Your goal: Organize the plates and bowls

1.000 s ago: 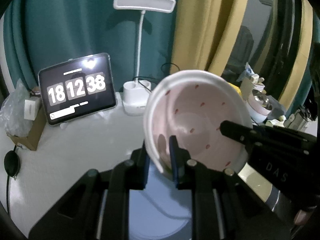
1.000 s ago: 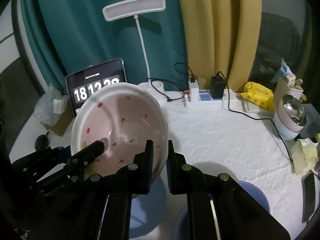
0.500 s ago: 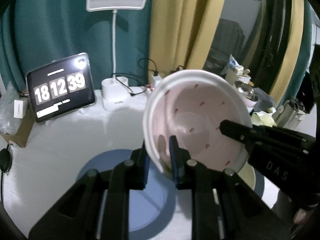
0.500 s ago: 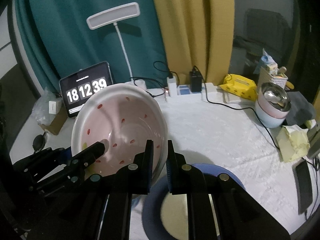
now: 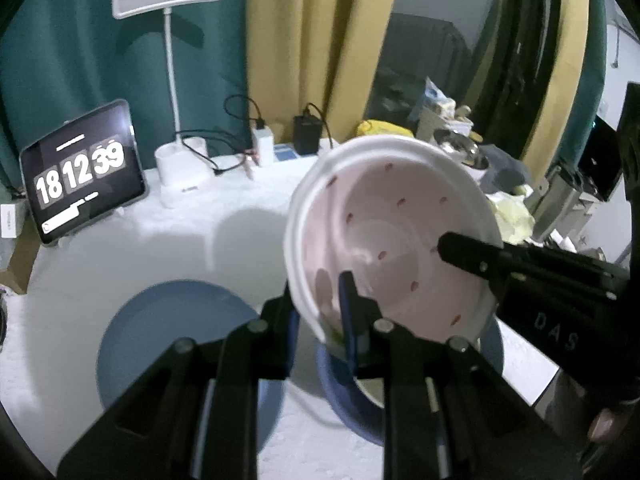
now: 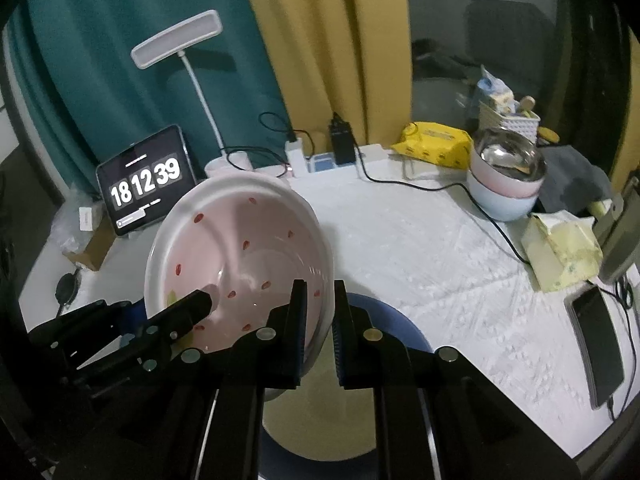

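A pink bowl with red specks [image 5: 396,240] is held tilted in the air by both grippers; it also shows in the right wrist view [image 6: 244,264]. My left gripper [image 5: 320,316] is shut on its near rim. My right gripper [image 6: 318,320] is shut on the opposite rim, and its fingers [image 5: 472,254] reach into the bowl. Under the bowl sits a blue bowl with a cream inside [image 6: 392,320], also low in the left wrist view [image 5: 352,400]. A flat blue plate [image 5: 160,328] lies on the white table to the left.
At the back stand a tablet clock [image 6: 146,186], a white desk lamp [image 6: 180,38] and a power strip with cables [image 6: 320,160]. On the right are stacked bowls with a steel one on top [image 6: 506,178], yellow tissue packs [image 6: 434,144], and a phone [image 6: 596,344].
Both grippers have carried the pink bowl to the right, from over the blue plate to over the blue bowl. The grip on the rim is unchanged.
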Tool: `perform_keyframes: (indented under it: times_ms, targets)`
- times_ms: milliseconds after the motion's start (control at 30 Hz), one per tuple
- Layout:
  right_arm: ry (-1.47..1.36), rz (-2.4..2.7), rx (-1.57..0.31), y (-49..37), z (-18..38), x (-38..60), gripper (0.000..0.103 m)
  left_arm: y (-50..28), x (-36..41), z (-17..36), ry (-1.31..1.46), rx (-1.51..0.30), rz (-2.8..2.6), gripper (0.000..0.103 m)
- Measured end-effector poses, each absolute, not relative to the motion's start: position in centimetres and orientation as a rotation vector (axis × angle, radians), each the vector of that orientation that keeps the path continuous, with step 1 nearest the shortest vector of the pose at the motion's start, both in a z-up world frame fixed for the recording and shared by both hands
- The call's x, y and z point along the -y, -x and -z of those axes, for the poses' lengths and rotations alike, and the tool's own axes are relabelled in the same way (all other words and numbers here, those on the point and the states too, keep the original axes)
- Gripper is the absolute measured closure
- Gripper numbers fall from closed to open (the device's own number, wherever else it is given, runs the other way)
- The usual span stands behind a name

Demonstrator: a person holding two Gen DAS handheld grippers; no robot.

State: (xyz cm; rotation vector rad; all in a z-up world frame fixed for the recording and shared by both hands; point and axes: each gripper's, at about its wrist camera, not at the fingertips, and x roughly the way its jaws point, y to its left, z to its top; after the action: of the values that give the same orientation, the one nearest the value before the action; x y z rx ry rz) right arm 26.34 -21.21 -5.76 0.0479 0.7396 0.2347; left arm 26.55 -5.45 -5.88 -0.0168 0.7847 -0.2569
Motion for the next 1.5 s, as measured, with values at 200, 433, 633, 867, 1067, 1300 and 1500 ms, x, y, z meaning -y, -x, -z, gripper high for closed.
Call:
perform_keyframes:
  times_ms: [200, 433, 633, 867, 1067, 1300, 1500]
  targets:
    - [-0.058, -0.217, -0.759, -25.9, 6.7, 22.8, 0.090, -26.0, 7.0, 7.0, 0.006, -0.813, 0.275, 0.084]
    - [-0.073, -0.202, -0.795, -25.1, 8.4, 24.3, 0.090, -25.2, 8.3, 8.5, -0.009, -0.850, 0.286, 0.083]
    - [-0.082, -0.194, -0.825, -24.6, 9.8, 25.0, 0.090, -24.7, 9.0, 9.8, -0.028, -0.878, 0.288, 0.083]
    - [-0.091, -0.194, -0.844, -24.3, 10.6, 25.3, 0.090, -24.2, 9.4, 10.5, -0.039, -0.892, 0.287, 0.083]
    - [-0.095, -0.193, -0.861, -24.2, 11.2, 25.4, 0.090, -24.1, 9.4, 11.1, -0.045, -0.905, 0.288, 0.082]
    - [-0.097, -0.196, -0.872, -24.2, 11.8, 25.3, 0.090, -24.0, 9.2, 11.2, -0.052, -0.907, 0.279, 0.082]
    - [-0.097, -0.196, -0.892, -24.3, 12.4, 25.2, 0.090, -24.1, 9.4, 11.7, -0.075, -0.918, 0.268, 0.082]
